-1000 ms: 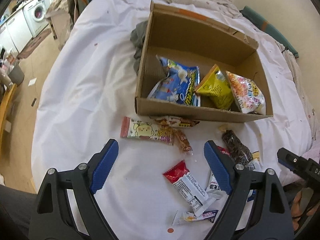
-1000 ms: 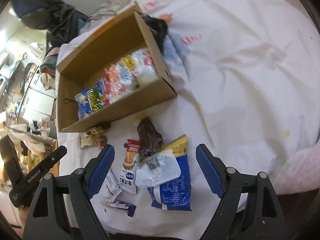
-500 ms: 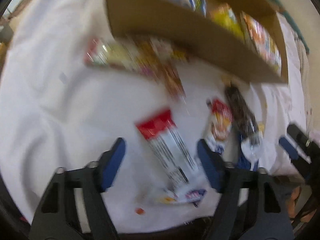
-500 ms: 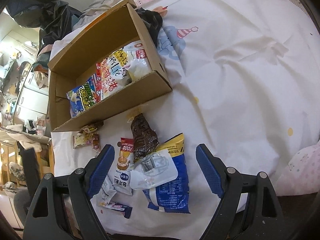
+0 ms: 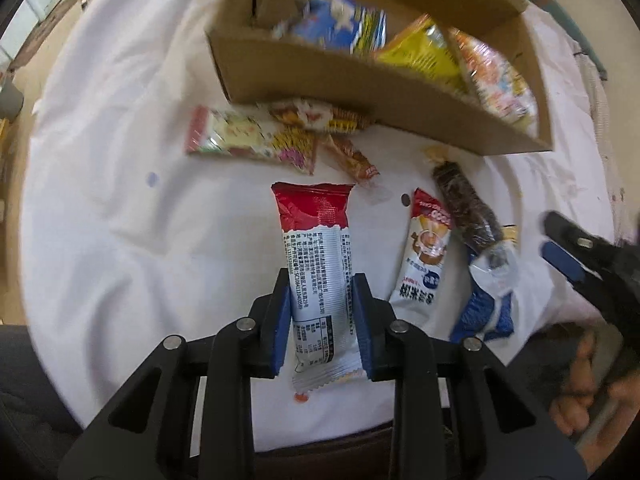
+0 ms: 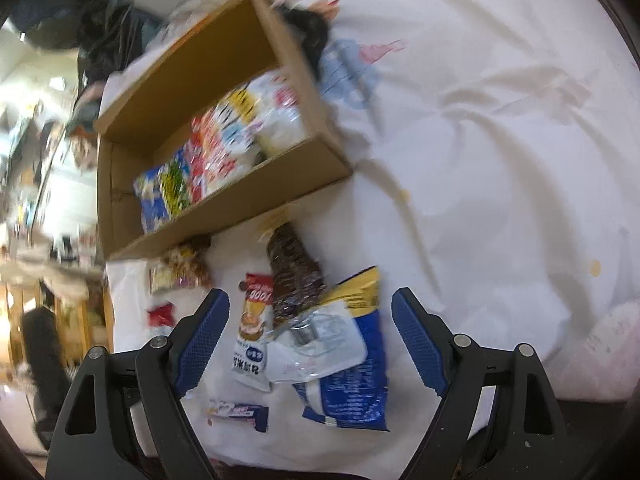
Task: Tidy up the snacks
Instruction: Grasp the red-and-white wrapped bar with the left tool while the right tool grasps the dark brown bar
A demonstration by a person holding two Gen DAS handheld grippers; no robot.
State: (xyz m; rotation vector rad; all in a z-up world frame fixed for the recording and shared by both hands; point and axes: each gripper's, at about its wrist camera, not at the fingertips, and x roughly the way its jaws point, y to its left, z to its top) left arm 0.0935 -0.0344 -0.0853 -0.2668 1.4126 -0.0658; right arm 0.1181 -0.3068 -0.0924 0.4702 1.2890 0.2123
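A red-and-white snack bar (image 5: 316, 240) lies lengthwise on the white sheet (image 5: 120, 220), in front of the cardboard box (image 5: 360, 88). My left gripper (image 5: 321, 280) points down over its lower half. Its jaws are closing, and both blue pads touch the wrapper's sides. My right gripper (image 6: 310, 296) stands open above a dark brown packet (image 6: 292, 272), a clear wrapper (image 6: 316, 340) and a blue bag (image 6: 352, 380), holding nothing. Several snack bags stand inside the box (image 6: 248, 208).
A white sachet (image 5: 426, 256) lies right of the bar, beside the brown packet (image 5: 466, 208). Pink-and-yellow packets (image 5: 248, 136) and a small orange one (image 5: 352, 158) rest against the box front. A small purple bar (image 6: 240, 410) lies near the sheet's front edge.
My left gripper has dropped and tipped down over the red-and-white bar, and its jaws have narrowed from wide open onto the wrapper. The right gripper has stayed open and hardly moved.
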